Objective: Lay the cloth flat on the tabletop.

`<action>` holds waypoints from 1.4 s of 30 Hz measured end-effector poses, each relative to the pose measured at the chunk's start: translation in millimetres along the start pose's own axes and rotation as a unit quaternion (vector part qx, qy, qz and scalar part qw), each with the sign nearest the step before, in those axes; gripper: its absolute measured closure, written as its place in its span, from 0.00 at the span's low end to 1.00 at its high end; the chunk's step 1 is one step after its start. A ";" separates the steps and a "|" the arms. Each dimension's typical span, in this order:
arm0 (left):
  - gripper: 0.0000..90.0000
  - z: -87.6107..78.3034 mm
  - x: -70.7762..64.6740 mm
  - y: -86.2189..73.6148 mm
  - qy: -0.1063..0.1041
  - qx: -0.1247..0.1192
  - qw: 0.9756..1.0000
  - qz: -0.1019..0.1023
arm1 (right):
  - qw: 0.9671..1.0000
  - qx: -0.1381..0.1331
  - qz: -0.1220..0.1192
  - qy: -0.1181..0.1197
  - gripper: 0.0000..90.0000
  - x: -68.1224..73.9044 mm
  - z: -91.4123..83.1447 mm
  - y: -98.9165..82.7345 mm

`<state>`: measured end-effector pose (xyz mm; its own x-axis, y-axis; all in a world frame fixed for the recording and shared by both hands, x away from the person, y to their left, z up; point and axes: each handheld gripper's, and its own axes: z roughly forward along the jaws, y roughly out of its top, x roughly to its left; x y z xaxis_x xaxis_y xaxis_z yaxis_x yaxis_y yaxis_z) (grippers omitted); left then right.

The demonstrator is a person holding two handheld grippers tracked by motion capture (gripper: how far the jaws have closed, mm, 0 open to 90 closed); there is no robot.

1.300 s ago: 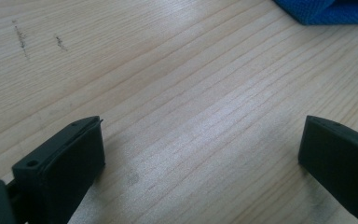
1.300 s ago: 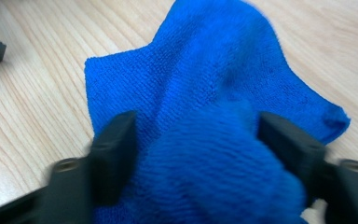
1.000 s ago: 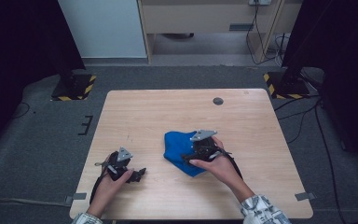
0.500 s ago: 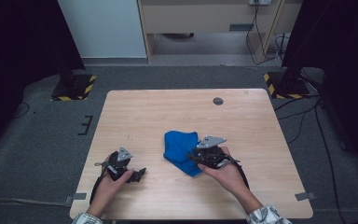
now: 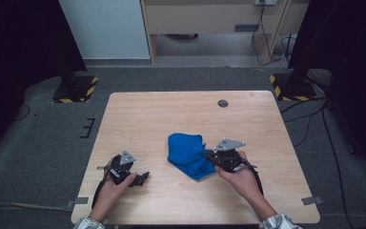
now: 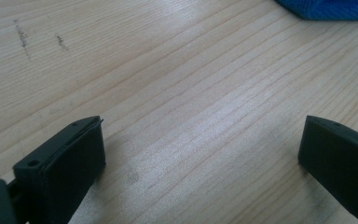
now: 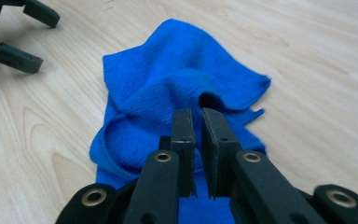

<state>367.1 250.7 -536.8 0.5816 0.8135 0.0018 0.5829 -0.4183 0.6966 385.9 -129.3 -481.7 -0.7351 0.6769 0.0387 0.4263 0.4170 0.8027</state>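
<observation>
The right gripper point(image 7: 196, 122) has just been closing and now pinches a fold of the blue cloth point(image 5: 188, 153) lying crumpled mid-table point(image 5: 171, 114), so a lift or pull looks ready; the left gripper point(image 6: 200, 144) rests open on bare wood nearby

The counter point(image 5: 138, 114) is a light wooden top with thin lines of grain running across it. It stands on a grey floor point(image 5: 43, 138). A blue cloth point(image 5: 187, 153) lies crumpled on the counter, a little toward the near side of the middle. Near the far edge there is a small round dark spot point(image 5: 223, 103) in the wood. In the left gripper view the wood shows a few faint dark scratches point(image 6: 23, 37), and the cloth's edge point(image 6: 326, 9) peeks in at the top corner.
</observation>
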 end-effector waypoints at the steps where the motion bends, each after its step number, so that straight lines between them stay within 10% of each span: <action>1: 0.00 0.0 0.0 0.0 0.000 0.000 1.000 0.000 | 1.000 0.000 0.003 0.003 0.93 1.4 1.1 -1.4; 15: 0.00 0.0 0.1 0.0 -0.001 0.000 1.000 0.000 | 0.998 0.024 -0.026 0.045 0.64 46.6 32.7 2.8; 19: 0.00 0.1 0.3 0.0 -0.002 0.000 1.000 0.001 | 0.998 0.039 -0.034 0.048 0.66 51.2 41.2 0.3; 20: 0.00 0.1 0.2 0.0 -0.001 0.000 1.000 0.001 | 0.997 0.049 -0.040 0.048 0.79 51.4 43.8 -1.9; 25: 0.00 0.1 0.3 0.0 -0.001 0.000 1.000 0.001 | 0.998 0.050 -0.030 0.031 0.95 44.2 36.5 -7.7; 42: 0.08 -3.1 -0.9 3.6 0.006 -0.005 1.000 0.002 | 0.998 0.027 0.033 -0.035 0.96 -12.5 -16.0 -36.2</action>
<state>366.9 249.8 -532.1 0.5776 0.8162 0.0135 0.5739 -0.4178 0.7043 371.2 -162.6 -501.7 -0.6672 0.7434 0.0474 0.5014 0.4011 0.7667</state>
